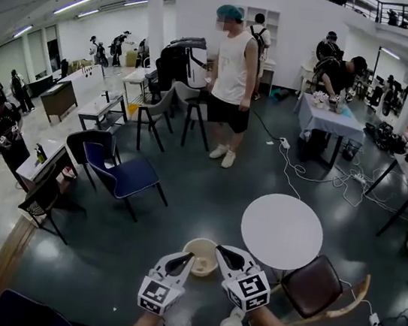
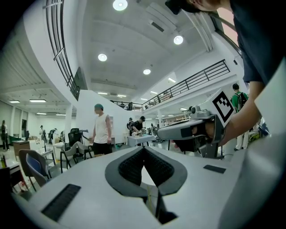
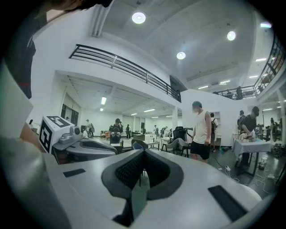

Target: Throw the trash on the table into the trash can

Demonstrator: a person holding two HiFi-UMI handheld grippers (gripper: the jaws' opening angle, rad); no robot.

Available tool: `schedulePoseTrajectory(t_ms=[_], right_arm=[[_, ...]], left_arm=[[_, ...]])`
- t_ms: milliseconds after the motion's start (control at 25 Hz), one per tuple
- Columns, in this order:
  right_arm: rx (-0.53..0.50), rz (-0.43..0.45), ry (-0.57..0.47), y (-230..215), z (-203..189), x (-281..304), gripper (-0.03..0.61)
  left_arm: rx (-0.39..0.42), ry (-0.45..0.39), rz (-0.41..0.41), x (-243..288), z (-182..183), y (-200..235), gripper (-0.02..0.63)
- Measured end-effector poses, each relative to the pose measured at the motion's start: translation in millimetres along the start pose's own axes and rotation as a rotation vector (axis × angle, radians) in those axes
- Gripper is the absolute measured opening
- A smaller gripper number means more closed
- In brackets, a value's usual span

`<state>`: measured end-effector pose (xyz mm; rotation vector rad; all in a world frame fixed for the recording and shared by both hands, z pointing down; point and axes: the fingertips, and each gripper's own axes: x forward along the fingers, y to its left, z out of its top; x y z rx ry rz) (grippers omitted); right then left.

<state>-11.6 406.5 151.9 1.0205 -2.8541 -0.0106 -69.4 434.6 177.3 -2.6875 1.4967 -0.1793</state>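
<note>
Two grippers, left and right, are both closed and empty, tips by the rim of the beige trash can on the floor. Just right of it stands the round white table, with a brown chair alongside.

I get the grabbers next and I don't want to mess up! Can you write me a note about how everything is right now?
Left gripper: shut, nothing between its jaws.
Right gripper: shut, also empty.
Both are held close together, in front of the beige bin on the floor, next to the round white table.
Done: no trash shows on the tabletop in the head view, and neither gripper carries any.
Left: probably little. Look over the table and the floor by the bin; what is inside the bin can't be made out.
</note>
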Motion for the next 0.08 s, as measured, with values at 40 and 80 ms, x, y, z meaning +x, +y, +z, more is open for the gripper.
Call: schedulePoseTrajectory(t_ms=[40, 80], right_arm=[[0.000, 0.002, 0.001, -7.6, 2.4, -1.9, 0.018], [0.000, 0.004, 0.001, -15.3, 4.8, -4.0, 0.018]], left_arm=[[-0.002, 0.001, 0.002, 6.9, 3.7, -1.6, 0.015], [-0.004, 0.003, 0.004, 13.8, 7.3, -3.3, 0.015]])
